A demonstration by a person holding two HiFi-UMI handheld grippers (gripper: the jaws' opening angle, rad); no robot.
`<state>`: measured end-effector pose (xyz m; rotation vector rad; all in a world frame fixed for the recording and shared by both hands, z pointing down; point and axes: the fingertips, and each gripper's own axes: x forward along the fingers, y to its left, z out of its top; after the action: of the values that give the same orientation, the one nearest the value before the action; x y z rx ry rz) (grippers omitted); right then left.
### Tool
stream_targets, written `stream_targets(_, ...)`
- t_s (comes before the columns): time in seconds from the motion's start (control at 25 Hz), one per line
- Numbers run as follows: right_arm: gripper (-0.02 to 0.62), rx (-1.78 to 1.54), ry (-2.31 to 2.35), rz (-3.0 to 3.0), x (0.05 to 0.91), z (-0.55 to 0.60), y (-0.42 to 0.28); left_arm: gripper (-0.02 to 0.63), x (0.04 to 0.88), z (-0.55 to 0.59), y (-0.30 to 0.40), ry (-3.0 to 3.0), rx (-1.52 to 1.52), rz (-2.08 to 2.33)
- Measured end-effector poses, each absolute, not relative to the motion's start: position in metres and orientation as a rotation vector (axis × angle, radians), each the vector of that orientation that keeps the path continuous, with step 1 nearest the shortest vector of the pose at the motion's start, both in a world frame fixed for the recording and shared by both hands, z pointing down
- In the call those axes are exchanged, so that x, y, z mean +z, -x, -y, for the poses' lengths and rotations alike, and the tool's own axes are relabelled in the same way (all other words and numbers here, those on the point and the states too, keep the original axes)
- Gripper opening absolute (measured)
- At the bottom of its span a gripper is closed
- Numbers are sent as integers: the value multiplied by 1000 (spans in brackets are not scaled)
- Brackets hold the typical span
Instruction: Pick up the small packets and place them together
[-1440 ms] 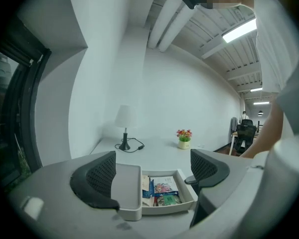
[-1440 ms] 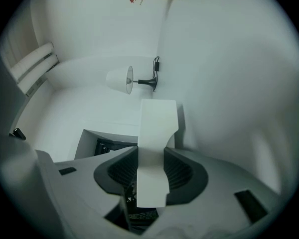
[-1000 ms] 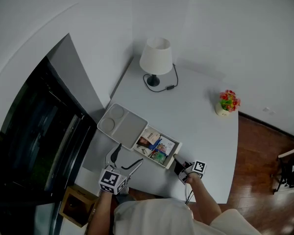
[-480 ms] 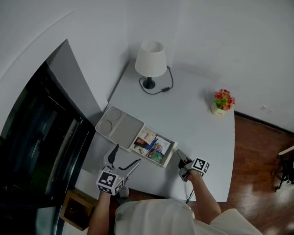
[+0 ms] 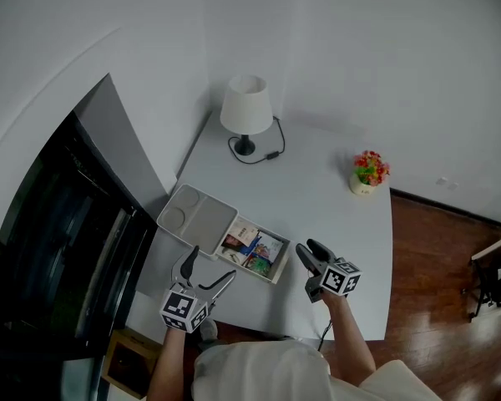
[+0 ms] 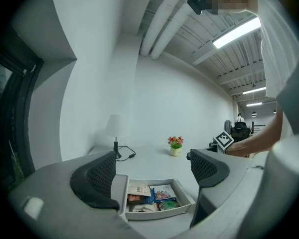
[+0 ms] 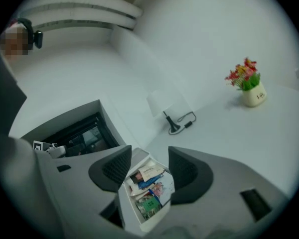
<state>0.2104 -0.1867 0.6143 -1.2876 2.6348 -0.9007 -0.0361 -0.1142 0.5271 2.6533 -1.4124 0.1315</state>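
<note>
Several small colourful packets (image 5: 252, 251) lie together in the right compartment of a white tray (image 5: 202, 215) on the white table. My left gripper (image 5: 210, 266) hangs open and empty just in front of the tray; in the left gripper view the packets (image 6: 150, 195) show beyond its jaws. My right gripper (image 5: 309, 249) is held above the table to the right of the tray. Its jaws have just been opening and nothing is between them. In the right gripper view the packets (image 7: 148, 185) appear far off through the gap.
A white lamp (image 5: 245, 107) with a black cord stands at the table's back left. A small pot of flowers (image 5: 366, 172) sits at the back right. A dark glass panel (image 5: 50, 249) runs along the left, and wooden floor (image 5: 451, 266) lies to the right.
My right gripper has lifted off the table beside the tray's right end, rolled over, and its jaws stand wider apart. The left gripper has barely shifted.
</note>
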Motion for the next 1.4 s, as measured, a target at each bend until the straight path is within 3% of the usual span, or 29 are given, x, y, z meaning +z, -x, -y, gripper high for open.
stream_targets(0.48, 248, -306, 1263, -2793, 492, 163, -175, 471, 506, 100, 38, -2650, 58, 1454)
stream_targets(0.52, 314, -274, 1254, -2803, 487, 159, -172, 463, 504, 99, 38, -2654, 56, 1458)
stream_targets(0.56, 336, -243, 1247, -2813, 483, 155, -169, 463, 501, 98, 38, -2657, 53, 1463)
stream_targets(0.76, 336, 6, 1306, -2804, 461, 136, -162, 460, 491, 92, 40, -2666, 29, 1493)
stream_targets(0.84, 397, 166, 1378, -2717, 445, 129, -165, 449, 486, 90, 40, -2669, 1, 1501)
stream_targets(0.88, 397, 210, 1402, -2677, 439, 126, -166, 449, 484, 89, 40, -2675, -9, 1504)
stream_targets(1.4, 396, 146, 1297, -2777, 464, 103, -143, 456, 466, 83, 48, -2709, -86, 1590)
